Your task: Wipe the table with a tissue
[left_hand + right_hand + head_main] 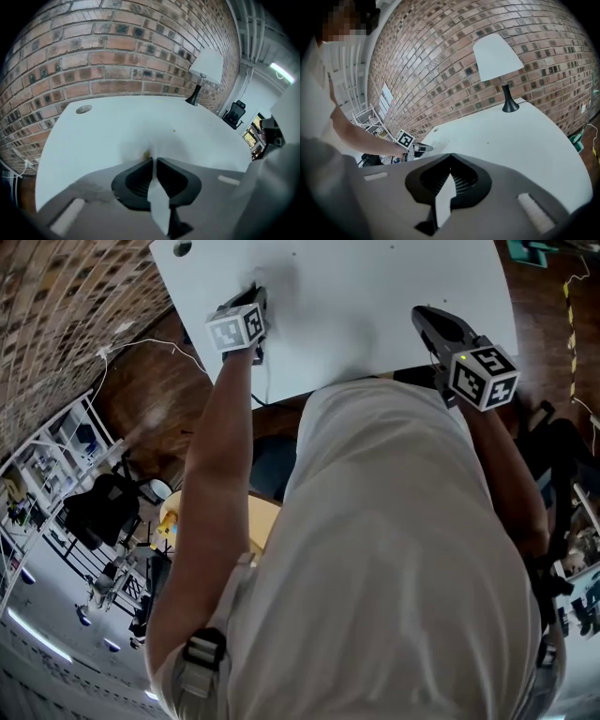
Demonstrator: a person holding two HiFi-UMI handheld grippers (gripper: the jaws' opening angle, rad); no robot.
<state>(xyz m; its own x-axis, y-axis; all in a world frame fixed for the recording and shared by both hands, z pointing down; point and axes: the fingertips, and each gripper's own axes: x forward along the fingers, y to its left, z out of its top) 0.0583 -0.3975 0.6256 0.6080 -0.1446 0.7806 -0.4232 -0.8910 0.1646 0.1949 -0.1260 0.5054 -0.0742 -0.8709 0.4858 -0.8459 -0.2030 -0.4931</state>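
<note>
head view: left gripper (256, 294) upper left, tips at table (356, 296); right gripper (427, 317) upper right | left gripper view: jaws pinching tissue (151, 146), bunched just past tips, centre | right gripper view: jaws pressed together above table

No legible text, brand, number; only square coded patterns on cubes of left hand-held gripper (254, 294); right hand-held gripper (424, 315).

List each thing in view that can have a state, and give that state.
left gripper, shut on the tissue, angled down at the table
tissue, pinched between that gripper's jaws, bunched against the table top
right gripper, jaws together, nothing between them
table lamp, upright, at the table's far end
table, white, small speck ahead of the tissue
</note>
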